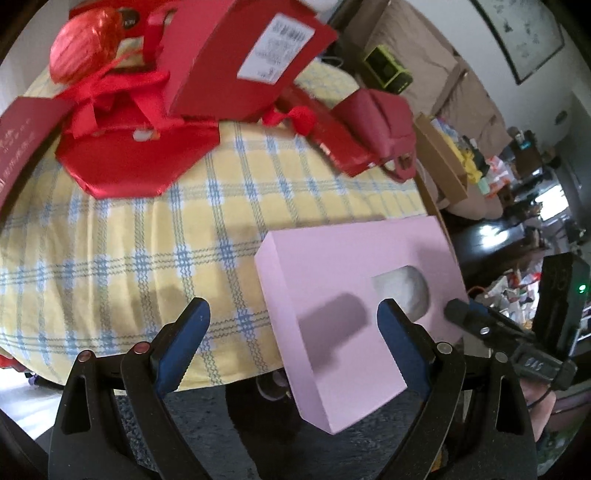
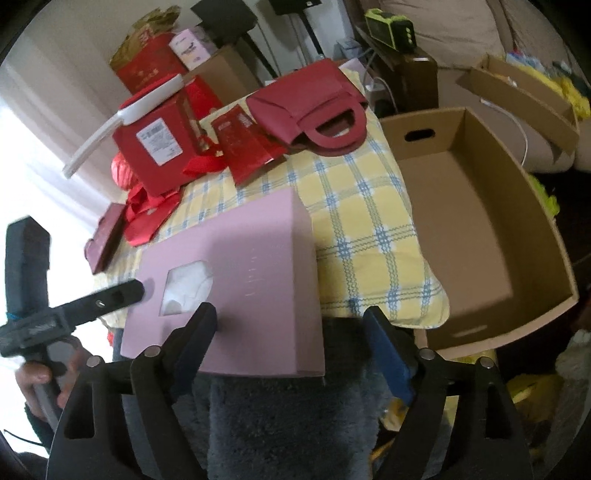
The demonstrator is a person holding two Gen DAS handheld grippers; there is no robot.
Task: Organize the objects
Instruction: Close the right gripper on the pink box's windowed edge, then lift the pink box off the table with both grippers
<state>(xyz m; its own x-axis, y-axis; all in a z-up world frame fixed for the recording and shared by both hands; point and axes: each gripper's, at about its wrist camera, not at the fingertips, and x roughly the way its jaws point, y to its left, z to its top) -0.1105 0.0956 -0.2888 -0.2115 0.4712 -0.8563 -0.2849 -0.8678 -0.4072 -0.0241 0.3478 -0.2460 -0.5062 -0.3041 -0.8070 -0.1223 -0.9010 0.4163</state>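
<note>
A flat pink box (image 1: 332, 280) with a cut-out window showing something white lies at the near edge of the yellow checked tablecloth (image 1: 147, 229) and hangs over it. My left gripper (image 1: 293, 317) is open: its right finger is over the box lid and its left finger over the cloth. In the right wrist view the pink box (image 2: 240, 258) sits low and left. My right gripper (image 2: 290, 323) is open, with its left finger over the lid and its right finger past the box's corner. Each gripper's black finger shows at the box's side in the other view.
An open cardboard box (image 2: 480, 229) stands to the right of the table. Several red gift boxes (image 1: 236, 62), a red foil ball (image 1: 81, 48) and a red handbag (image 2: 314, 107) crowd the far side of the cloth. A green speaker (image 2: 391, 27) is behind them.
</note>
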